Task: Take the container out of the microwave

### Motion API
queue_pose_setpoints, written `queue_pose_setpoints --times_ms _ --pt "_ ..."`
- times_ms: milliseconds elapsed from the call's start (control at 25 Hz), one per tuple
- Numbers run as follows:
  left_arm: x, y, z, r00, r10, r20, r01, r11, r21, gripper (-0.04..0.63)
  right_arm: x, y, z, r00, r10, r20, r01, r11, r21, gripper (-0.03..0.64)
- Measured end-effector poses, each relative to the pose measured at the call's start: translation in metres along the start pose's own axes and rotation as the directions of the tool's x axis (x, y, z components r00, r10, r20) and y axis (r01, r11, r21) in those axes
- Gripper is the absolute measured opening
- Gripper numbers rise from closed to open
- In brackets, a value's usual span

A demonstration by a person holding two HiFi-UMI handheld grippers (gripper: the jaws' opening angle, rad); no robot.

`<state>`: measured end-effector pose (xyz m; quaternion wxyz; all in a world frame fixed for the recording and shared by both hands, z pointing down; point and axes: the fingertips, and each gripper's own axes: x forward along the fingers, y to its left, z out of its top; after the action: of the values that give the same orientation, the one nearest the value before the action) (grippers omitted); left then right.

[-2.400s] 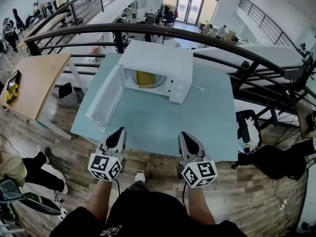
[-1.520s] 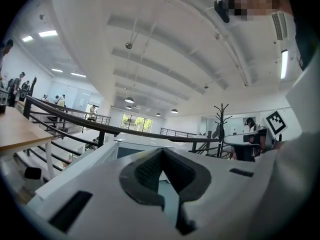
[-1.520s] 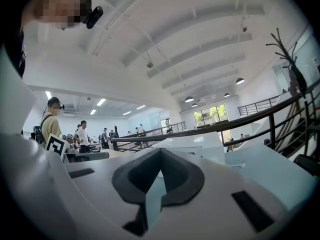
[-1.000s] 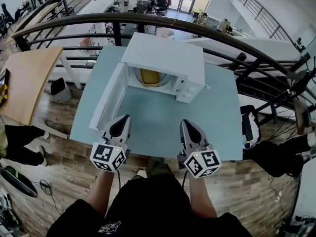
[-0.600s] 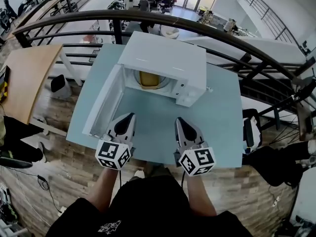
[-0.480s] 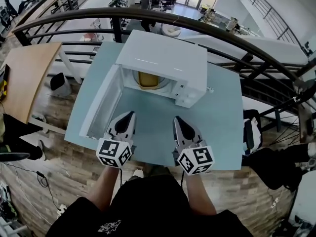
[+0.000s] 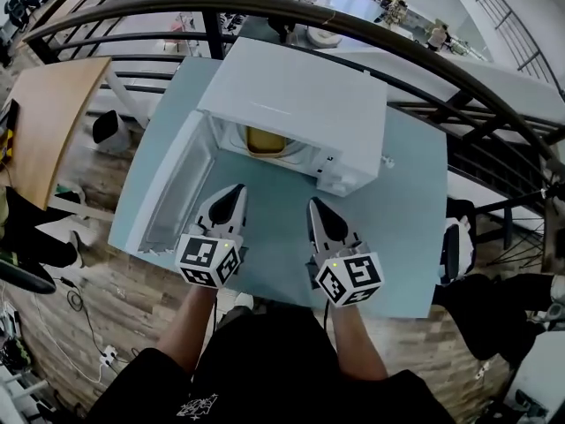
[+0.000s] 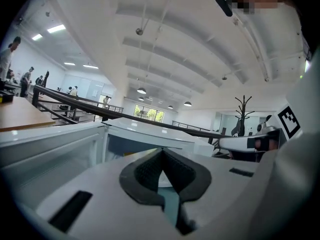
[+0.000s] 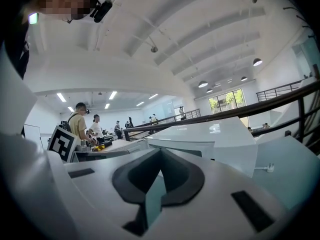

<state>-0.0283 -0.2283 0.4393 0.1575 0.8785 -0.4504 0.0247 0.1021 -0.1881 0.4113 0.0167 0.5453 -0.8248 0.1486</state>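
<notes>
Inside open microwave (image 7: 300, 95), yellow container (image 7: 261, 139) well ahead of left gripper (image 7: 236, 190), right gripper (image 7: 314, 205); jaws closed, empty.

I count one microwave (image 7: 296, 95) on one table (image 7: 397, 228), one container (image 7: 260, 140) inside that microwave, and two grippers before it: left gripper (image 7: 235, 191), right gripper (image 7: 315, 206).

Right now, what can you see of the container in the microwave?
The container is yellow, sitting on the pale round turntable inside the open microwave. Only its front shows; the microwave's top hides the rest, so shape, lid and material are unclear. The left hand-held gripper and right hand-held gripper are short of it, not touching.
</notes>
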Motion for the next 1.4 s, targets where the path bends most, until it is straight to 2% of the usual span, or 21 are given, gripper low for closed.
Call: queue_pose_setpoints --times_ms 200,600,1400 --pt "0.027 0.015 -0.012 0.999 0.036 -0.018 -0.036 0.999 -0.006 0.008 0.020 -0.017 -0.008 1.000 0.014 -0.022 -0.014 1.000 0.013 0.006" --pt "0.070 0.056 -0.033 0.991 0.129 -0.044 -0.132 0.988 -0.075 0.008 0.058 -0.032 -0.021 0.998 0.044 -0.047 -0.043 0.999 0.020 0.006" --pt "0.129 0.103 -0.065 0.972 0.217 -0.091 -0.228 0.964 -0.133 0.008 0.097 -0.044 -0.047 0.993 0.079 -0.091 -0.074 0.995 0.061 0.006"
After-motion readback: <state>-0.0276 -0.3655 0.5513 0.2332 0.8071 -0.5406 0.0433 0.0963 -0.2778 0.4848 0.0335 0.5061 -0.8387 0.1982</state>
